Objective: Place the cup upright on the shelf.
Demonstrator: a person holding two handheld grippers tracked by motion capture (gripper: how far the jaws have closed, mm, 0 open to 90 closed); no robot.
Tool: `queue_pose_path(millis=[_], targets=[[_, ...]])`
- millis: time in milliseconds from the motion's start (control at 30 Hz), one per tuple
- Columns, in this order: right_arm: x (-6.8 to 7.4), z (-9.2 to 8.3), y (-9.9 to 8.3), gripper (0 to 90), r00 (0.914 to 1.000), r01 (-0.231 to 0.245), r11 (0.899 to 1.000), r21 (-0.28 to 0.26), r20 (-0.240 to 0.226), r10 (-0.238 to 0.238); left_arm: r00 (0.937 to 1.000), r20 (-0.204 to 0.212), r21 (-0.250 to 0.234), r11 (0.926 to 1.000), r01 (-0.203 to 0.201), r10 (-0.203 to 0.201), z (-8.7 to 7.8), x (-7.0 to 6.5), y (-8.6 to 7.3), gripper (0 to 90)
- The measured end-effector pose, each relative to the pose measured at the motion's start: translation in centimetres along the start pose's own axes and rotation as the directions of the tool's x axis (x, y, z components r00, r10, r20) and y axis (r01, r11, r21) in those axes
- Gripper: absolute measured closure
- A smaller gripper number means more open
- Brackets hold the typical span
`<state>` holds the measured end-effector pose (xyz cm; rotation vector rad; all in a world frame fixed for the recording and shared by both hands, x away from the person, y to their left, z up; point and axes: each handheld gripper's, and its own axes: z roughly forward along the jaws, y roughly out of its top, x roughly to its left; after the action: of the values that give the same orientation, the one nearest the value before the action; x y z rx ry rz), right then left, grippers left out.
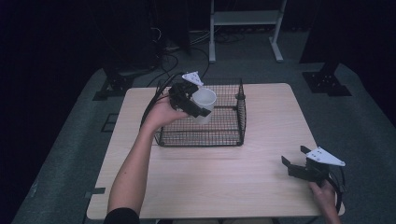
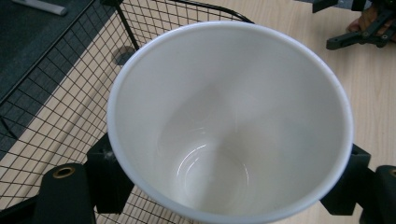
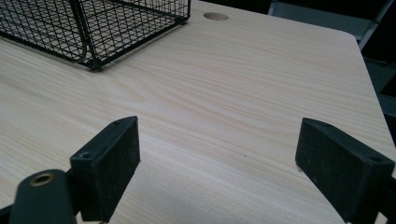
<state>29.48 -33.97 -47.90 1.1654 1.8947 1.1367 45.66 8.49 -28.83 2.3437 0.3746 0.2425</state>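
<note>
The left claw (image 1: 195, 103) is closed on a white cup (image 1: 204, 105); in the left gripper view its two black pads are seen pressed against the outside of the cup wall (image 2: 224, 116), one on each side, below the rim. The cup is held above the left part of a black wire basket (image 1: 233, 135), in the air and not resting on the basket floor, as far as can be judged from the high view. Nothing is seen inside the cup: its white bottom is bare and only a faint reflection is visible there. Nothing is seen inside the basket either; through its mesh the wooden desk (image 1: 261, 177) can be seen.

The long axis of the cup is tilted, not upright. In the high view the mouth is turned up and toward the far right, and the narrower bottom points down toward the hand. The rim is wider than the base.

The basket stands on the far half of the desk, a little left of the middle.

The right claw (image 1: 295, 161) is held wide, with nothing between its pads (image 3: 112, 168). It is kept low over the near right corner of the desk, well apart from the basket, and it points toward the basket corner (image 3: 93, 60).
</note>
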Motion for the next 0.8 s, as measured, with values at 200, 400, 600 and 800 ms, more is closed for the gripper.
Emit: queue_pose_path(millis=[200, 400, 600, 800], targets=[[0.0, 0.0, 0.0, 13.0, 1.0, -0.001, 1.0, 0.001, 0.0, 0.001, 1.0, 0.0, 0.009, 0.9999, 0.008, -0.008, 0.7, 0.6, 0.2, 21.0], [0.0, 0.0, 0.0, 13.1, 1.0, -0.002, 1.0, 0.0, 0.0, 0.002, 0.9998, 0.0, 0.017, 0.9996, 0.022, -0.022, 1.6, 1.2, 0.0, 21.0], [0.0, 0.0, 0.0, 13.0, 1.0, -0.003, 1.0, -0.001, -0.001, 0.003, 0.9995, -0.002, 0.032, 0.999, 0.033, -0.033, 2.6, 1.7, -0.2, 21.0], [0.0, 0.0, 0.0, 13.1, 1.0, -0.005, 1.0, -0.002, -0.002, 0.005, 0.9986, 0.006, 0.04, 0.9978, 0.052, -0.053, 3.9, 2.2, -0.7, 21.0]])
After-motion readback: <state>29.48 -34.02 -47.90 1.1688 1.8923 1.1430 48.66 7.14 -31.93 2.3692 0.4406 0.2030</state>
